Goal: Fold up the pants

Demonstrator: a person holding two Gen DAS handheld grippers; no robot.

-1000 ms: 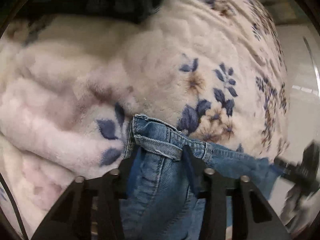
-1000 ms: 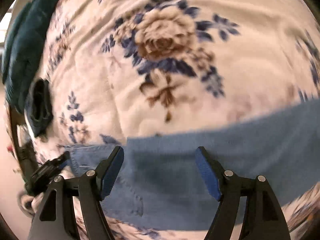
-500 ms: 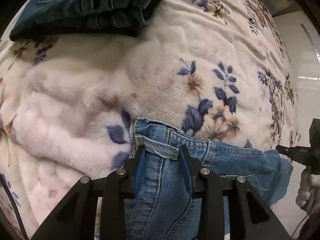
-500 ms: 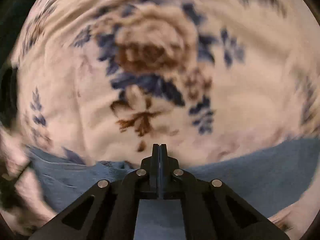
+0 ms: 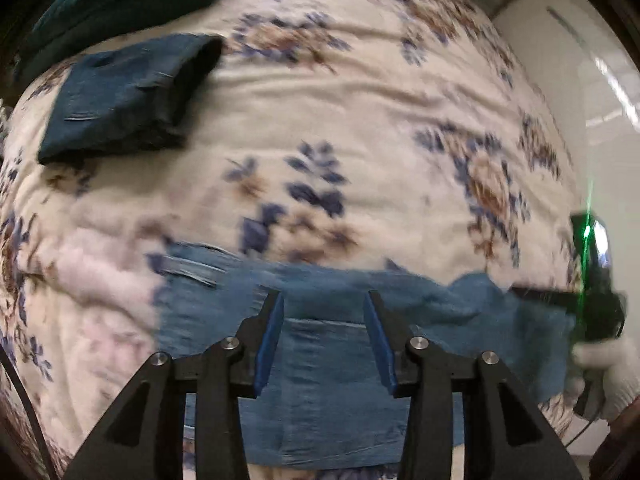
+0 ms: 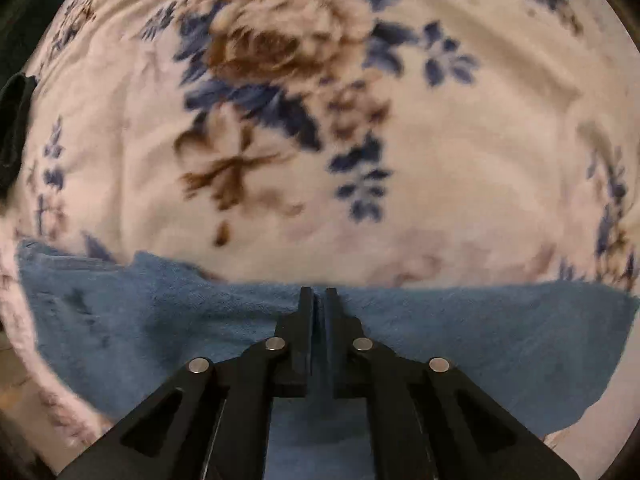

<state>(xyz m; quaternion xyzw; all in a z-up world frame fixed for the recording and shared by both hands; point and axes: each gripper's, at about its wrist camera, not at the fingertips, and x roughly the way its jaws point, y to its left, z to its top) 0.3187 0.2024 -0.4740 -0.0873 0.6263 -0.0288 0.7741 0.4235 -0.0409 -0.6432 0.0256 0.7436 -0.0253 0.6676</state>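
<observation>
Denim fills the lower band of both wrist views: the blue jeans (image 5: 320,360) lie spread on the floral blanket (image 5: 360,140), their top edge running across the picture just ahead of your fingertips.

Your left gripper (image 5: 323,340) has its jaws apart, and they have just been opening. The jeans lie under and between the blue pads (image 5: 269,344), but the pads do not press on the cloth; a seam line crosses the gap between them. The picture is smeared, so finer detail of the waistband at the left end of the denim cannot be read.

Your right gripper (image 6: 319,320) has its jaws drawn together on the jeans (image 6: 480,340), with only a thin slit between the tips, where a sliver of blue cloth shows. The tips sit right at the top edge of the denim, which spreads out wide to either side of them and lies against the blanket (image 6: 440,160).

In the left wrist view that right gripper (image 5: 536,294) shows at the far right end of the jeans, held by your white-gloved hand (image 5: 612,372). Well apart, at the upper left, a folded dark pair of pants (image 5: 120,92) rests on the blanket.
</observation>
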